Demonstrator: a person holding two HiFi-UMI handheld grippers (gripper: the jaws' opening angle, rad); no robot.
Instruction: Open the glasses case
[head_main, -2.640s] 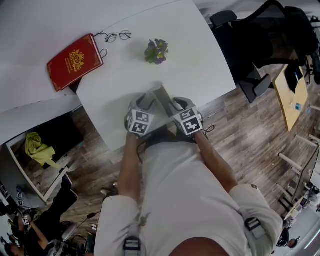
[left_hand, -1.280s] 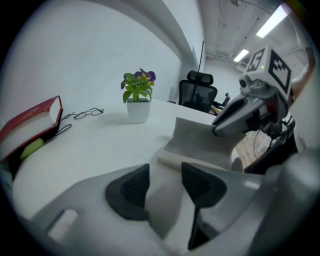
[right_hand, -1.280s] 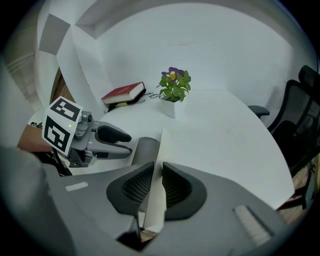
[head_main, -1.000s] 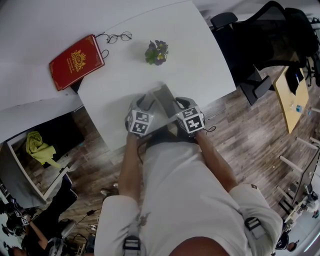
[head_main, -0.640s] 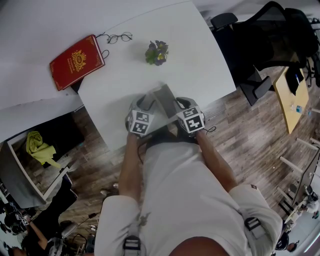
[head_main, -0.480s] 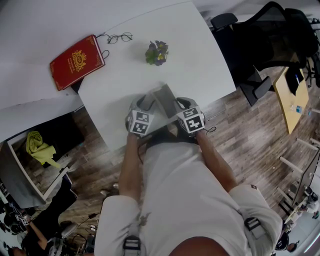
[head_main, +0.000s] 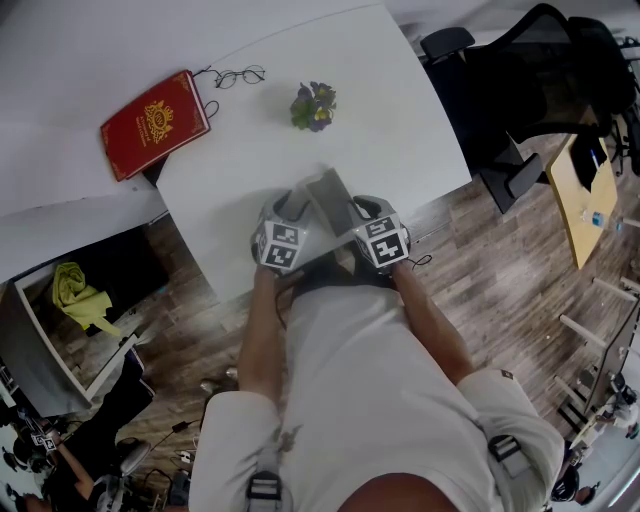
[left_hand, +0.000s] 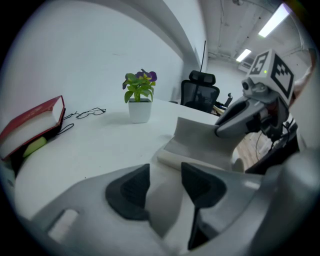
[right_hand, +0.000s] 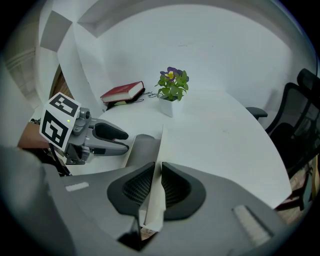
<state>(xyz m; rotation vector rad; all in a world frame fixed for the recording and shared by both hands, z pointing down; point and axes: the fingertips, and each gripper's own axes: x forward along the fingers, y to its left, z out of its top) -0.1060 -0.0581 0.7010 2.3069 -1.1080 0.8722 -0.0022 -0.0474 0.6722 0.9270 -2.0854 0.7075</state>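
Pale grey fold-over glasses case (head_main: 322, 192) sits at the near edge of the white table (head_main: 410, 120), right in front of the person, between both tools.

Left gripper (head_main: 296, 208): jaws clamped on the case's lower body, which runs between the pads. My read is that it's the anchor, so the base doesn't lift or slide.

Right gripper (head_main: 350, 212): jaws closed tight on the thin flap, which stands on edge between the pads. The flap is raised off the body, so the case looks part open. It probably wants folding further back.

Around:
- Small potted plant with purple flowers in a white pot (head_main: 314, 102) is mid-table beyond the case, well apart.
- Thin wire-frame spectacles (head_main: 236, 73) and a red hardback book with gold emblem (head_main: 152, 122) are far left.
- Black office chair (head_main: 520, 80) is off the table's right side.

Nothing lies in the flap's swing path. The only tight spot is the two grippers working close together over the case.
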